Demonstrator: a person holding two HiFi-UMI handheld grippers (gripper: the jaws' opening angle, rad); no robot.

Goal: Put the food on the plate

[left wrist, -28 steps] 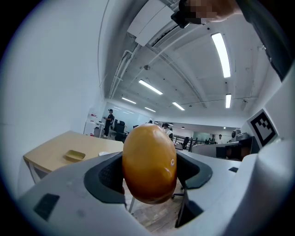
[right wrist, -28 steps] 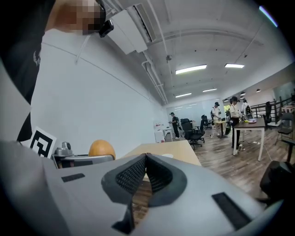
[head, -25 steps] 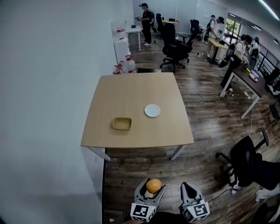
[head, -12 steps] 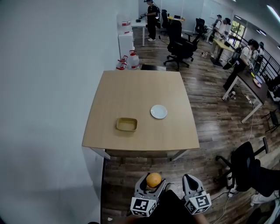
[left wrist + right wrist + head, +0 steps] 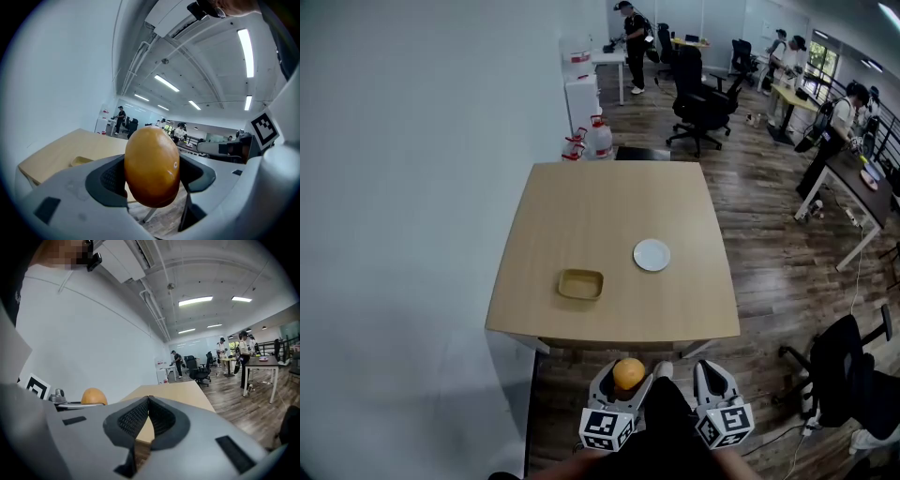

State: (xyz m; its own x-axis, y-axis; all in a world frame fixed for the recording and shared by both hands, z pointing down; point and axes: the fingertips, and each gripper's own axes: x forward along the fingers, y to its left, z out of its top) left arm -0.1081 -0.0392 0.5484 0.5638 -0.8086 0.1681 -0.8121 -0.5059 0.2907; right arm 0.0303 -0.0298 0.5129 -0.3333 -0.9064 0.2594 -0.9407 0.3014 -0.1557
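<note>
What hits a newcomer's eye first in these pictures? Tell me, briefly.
The orange fruit clamped in the left tool, held low in front of the person, short of the table's near edge. Next comes the wooden table against the white wall, bearing a small white plate with a shallow yellow dish to its left. The right tool is shut on nothing.

A: Any txt, labels, nos. legible?
B: None. Only b/w square markers [image 5: 602, 428] on cubes of left gripper [image 5: 628, 377] & right gripper [image 5: 711, 369], bottom centre of head view. Patterns, no letters.
A: Background signs?
B: Too small to read.
</note>
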